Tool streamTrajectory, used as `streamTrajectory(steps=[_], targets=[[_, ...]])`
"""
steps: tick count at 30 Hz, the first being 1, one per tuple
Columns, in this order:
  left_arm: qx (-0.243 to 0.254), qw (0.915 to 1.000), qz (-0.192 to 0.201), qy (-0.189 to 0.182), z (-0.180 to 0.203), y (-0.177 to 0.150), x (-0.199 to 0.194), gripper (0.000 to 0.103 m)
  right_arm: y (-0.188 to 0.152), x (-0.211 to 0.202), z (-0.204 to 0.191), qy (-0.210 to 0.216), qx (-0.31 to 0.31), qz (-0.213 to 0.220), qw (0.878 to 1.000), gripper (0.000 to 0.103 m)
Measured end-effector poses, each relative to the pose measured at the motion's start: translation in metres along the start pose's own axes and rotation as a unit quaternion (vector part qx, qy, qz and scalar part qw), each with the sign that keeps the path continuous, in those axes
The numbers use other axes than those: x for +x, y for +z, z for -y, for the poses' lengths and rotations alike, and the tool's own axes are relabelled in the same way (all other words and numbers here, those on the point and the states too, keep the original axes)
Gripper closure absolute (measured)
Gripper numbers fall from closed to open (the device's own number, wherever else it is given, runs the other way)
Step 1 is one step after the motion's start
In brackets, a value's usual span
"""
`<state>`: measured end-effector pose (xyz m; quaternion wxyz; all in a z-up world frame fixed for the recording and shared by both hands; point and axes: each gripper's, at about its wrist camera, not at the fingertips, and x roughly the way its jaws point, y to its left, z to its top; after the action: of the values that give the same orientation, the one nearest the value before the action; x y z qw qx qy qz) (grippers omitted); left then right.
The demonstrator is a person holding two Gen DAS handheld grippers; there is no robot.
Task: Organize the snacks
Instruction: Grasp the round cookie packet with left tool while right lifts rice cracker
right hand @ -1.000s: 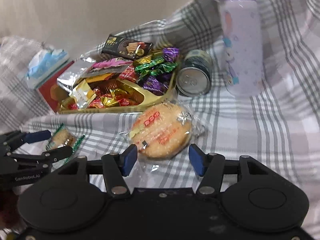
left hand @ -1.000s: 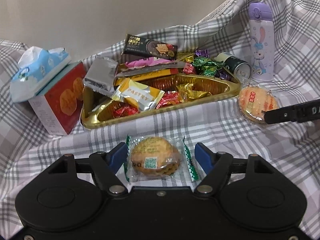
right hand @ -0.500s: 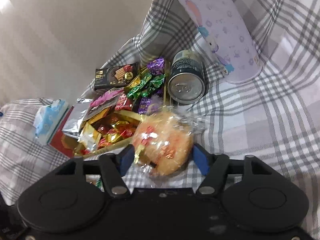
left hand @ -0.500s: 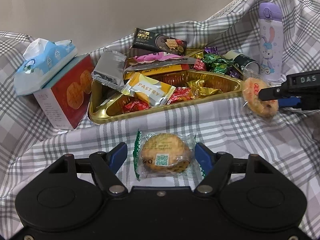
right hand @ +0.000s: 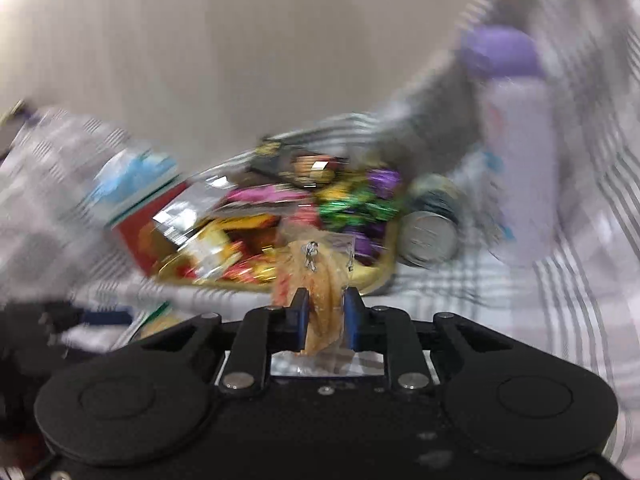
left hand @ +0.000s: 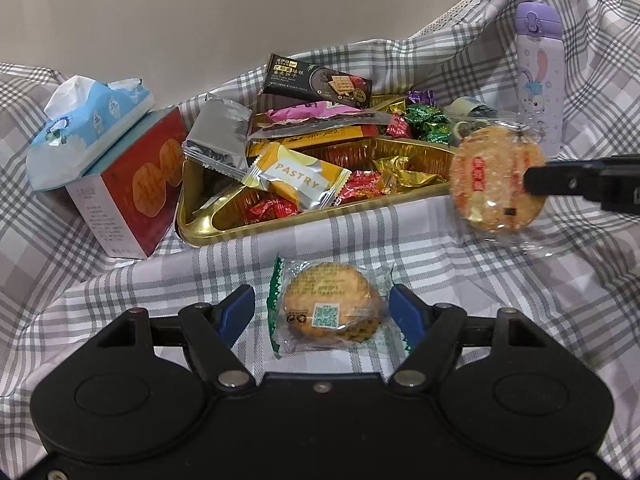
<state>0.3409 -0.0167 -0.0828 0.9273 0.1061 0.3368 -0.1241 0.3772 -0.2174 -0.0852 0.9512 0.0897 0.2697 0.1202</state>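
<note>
While the left tool (left hand: 322, 312) sits wide open, a small wrapped cookie (left hand: 330, 306) lies right between its two blue fingertips (left hand: 238, 312), flat on the checked cloth (left hand: 480, 280). Neither fingertip touches the wrapper yet.

This cookie looks light and thin. Its clear wrapper looks slippery and crinkly, and the cookie inside will likely crack if squeezed hard. I think the best place to hold it is across the round middle, one fingertip on each side, with a soft squeeze. The loose green ends of the wrapper would probably slip out.

Ahead of the left tool, past the cookie, sits the gold tray (left hand: 200, 228), full of candies and a yellow pastry packet (left hand: 296, 180). A red box (left hand: 136, 188) with a blue tissue pack (left hand: 88, 128) on top stands ahead and to the left.

Off to the right, the right tool (right hand: 324, 312) is closed tight on a big round rice cracker (left hand: 496, 180) in a clear bag. It holds the cracker up in the air, near the right end of the tray. The right view is blurry, but the pinch shows clearly. That cracker also looks light and easy to snap.

A purple bottle (left hand: 540, 76) stands far ahead on the right, with a can (right hand: 430, 240) beside it.
</note>
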Motion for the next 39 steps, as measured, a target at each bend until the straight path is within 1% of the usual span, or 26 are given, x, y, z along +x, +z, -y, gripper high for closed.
streamTrajectory(steps=[3,7,14,17,21,26,28,31,33,35,36,39], targets=[[-0.008,0.9999,-0.004,-0.007,-0.002,0.001,0.002,0.027,0.002,0.007,-0.013,0.007,-0.035,-0.016,0.999,0.082],[-0.014,0.9996,-0.011,-0.020,-0.004,0.001,0.004,0.027,0.003,0.019,-0.018,0.015,-0.036,-0.023,0.999,0.078],[-0.030,0.9991,-0.013,-0.027,-0.006,0.001,0.008,0.027,0.013,0.033,-0.032,0.025,-0.044,-0.032,0.998,0.077],[-0.036,0.9989,-0.013,-0.028,-0.008,0.003,0.009,0.028,0.014,0.037,-0.039,0.013,-0.052,-0.028,0.998,0.076],[-0.038,0.9988,-0.011,-0.028,-0.008,0.004,0.010,0.029,0.014,0.032,-0.047,-0.019,-0.061,-0.014,0.998,0.076],[-0.038,0.9988,-0.013,-0.029,-0.007,0.006,0.012,0.035,0.011,0.025,-0.045,-0.041,-0.056,-0.024,0.997,0.075],[-0.037,0.9989,-0.013,-0.027,-0.006,0.007,0.014,0.035,0.010,0.025,-0.042,-0.035,-0.052,-0.023,0.998,0.075],[-0.036,0.9989,-0.016,-0.026,-0.005,0.009,0.015,0.035,0.011,0.028,-0.039,-0.035,-0.042,-0.026,0.998,0.071],[-0.039,0.9987,-0.019,-0.027,-0.006,0.010,0.016,0.036,0.013,0.032,-0.041,-0.037,-0.039,-0.031,0.998,0.070],[-0.038,0.9987,-0.020,-0.027,-0.006,0.010,0.016,0.041,0.014,0.037,-0.043,-0.053,-0.042,-0.040,0.997,0.070],[-0.036,0.9988,-0.020,-0.027,-0.006,0.010,0.016,0.041,0.014,0.039,-0.043,-0.059,-0.039,-0.044,0.997,0.070],[-0.033,0.9989,-0.017,-0.029,-0.005,0.009,0.015,0.043,0.012,0.036,-0.038,-0.051,-0.020,-0.046,0.997,0.069]])
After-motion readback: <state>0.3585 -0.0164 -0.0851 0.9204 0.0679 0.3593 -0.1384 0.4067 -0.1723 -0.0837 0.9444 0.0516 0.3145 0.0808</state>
